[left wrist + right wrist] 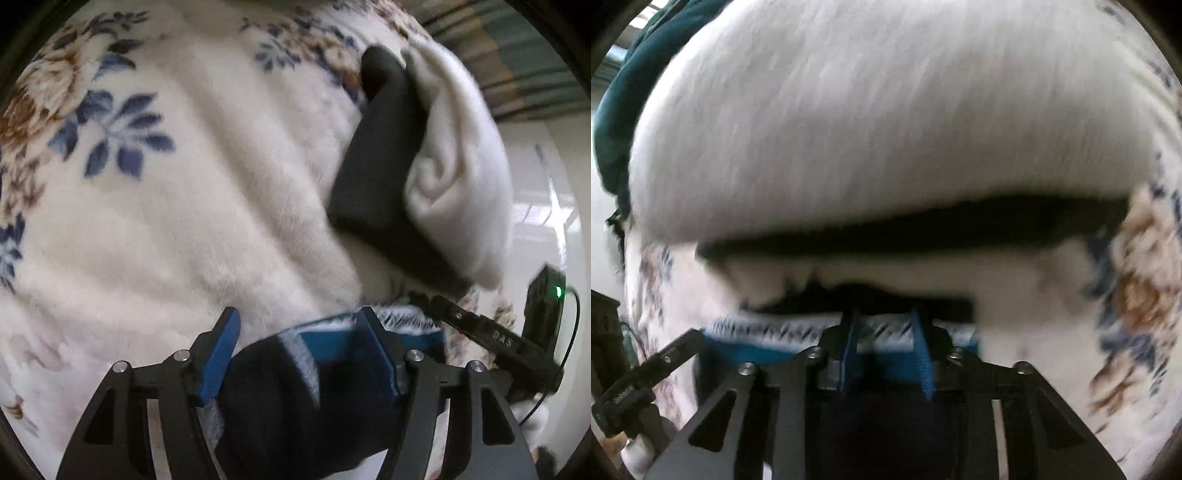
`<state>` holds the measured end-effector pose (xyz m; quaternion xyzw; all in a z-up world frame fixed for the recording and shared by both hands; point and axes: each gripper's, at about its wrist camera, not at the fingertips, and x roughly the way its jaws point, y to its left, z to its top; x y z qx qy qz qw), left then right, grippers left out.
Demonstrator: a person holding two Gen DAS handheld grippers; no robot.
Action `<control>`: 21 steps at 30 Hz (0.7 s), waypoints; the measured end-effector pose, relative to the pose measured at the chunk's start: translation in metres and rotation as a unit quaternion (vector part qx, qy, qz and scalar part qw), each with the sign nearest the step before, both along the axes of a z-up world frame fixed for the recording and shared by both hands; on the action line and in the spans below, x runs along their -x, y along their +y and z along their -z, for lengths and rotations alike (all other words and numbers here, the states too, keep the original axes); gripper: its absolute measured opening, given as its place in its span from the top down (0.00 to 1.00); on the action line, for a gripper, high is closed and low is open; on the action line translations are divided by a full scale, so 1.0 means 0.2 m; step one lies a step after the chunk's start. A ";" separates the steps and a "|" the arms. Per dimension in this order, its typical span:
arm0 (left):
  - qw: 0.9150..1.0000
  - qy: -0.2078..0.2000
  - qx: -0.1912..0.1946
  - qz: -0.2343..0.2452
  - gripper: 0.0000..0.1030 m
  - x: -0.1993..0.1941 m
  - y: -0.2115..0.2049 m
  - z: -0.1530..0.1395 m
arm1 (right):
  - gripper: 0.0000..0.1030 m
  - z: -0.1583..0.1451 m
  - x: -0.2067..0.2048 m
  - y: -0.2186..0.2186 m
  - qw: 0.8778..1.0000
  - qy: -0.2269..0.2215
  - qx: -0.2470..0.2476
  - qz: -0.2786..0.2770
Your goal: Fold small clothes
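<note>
A small dark navy garment [288, 398] with a blue and white patterned band [402, 321] lies between my two grippers, on a white floral fleece blanket [207, 206]. My left gripper [299, 328] is wide open, its blue pads [218, 358] on either side of the dark cloth without pinching it. My right gripper [886, 332] holds the patterned band [768, 332] between its blue pads [921, 354], which stand close together. The right gripper also shows in the left wrist view [491, 339]. A folded white and dark grey garment [417, 177] lies further on the blanket; it also shows, blurred, in the right wrist view [868, 147].
A dark teal cloth [620, 103] lies at the far left edge of the blanket. A glossy white floor [543, 206] and a striped surface [517, 66] show beyond the blanket's right edge.
</note>
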<state>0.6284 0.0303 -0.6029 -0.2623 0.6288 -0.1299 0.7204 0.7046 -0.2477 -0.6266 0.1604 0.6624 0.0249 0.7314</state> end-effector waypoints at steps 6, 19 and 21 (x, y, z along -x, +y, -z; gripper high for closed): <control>1.000 -0.016 -0.004 0.003 0.39 0.13 0.08 -0.18 | 0.45 -0.32 0.16 -0.15 0.998 -0.062 0.006 0.012; 1.000 -0.011 -0.011 -0.005 0.88 0.24 0.08 -0.02 | 0.96 0.09 0.49 -0.27 0.983 0.060 -0.158 0.076; 1.000 -0.008 -0.027 0.005 0.87 0.22 0.06 0.00 | 0.99 0.03 0.47 -0.31 0.991 0.029 -0.107 0.075</control>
